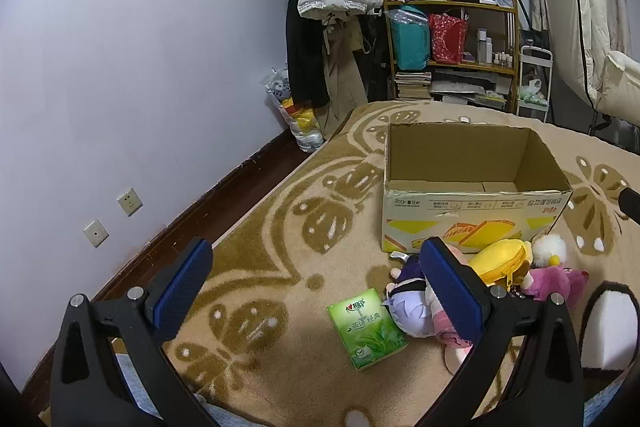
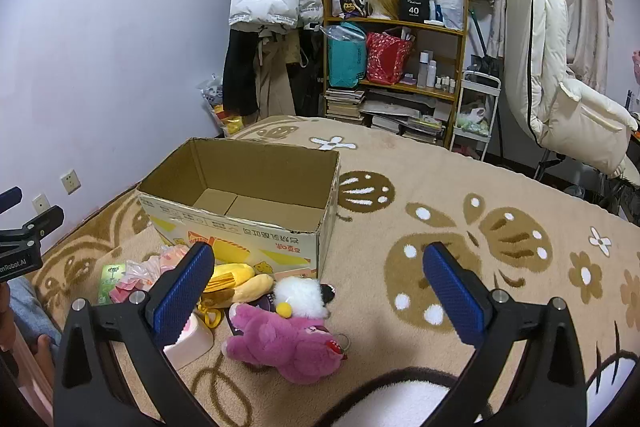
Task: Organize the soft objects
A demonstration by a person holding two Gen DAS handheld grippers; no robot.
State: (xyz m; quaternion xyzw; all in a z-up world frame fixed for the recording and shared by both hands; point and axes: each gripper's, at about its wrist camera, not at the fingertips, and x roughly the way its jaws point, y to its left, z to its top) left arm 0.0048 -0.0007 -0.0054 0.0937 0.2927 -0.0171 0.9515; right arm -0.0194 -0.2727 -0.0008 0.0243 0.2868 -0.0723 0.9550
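On the patterned blanket, just in front of the cardboard box [image 2: 240,211], lies a small heap of soft toys: a pink plush bear [image 2: 288,341] nearest the right gripper [image 2: 320,291], a white fluffy toy [image 2: 300,293] touching it, a yellow plush [image 2: 236,279] behind, and a purple-haired doll [image 1: 408,307] beside a green tissue pack [image 1: 366,327]. All should be light and squashy — the bear is probably best pinched across its thick body, not by a limb or the key ring at its side. Both grippers hang spread wide, holding nothing; the left gripper [image 1: 316,291] hovers over the tissue pack. The box stands upright, flaps gone, and looks bare inside — only its folded bottom shows.
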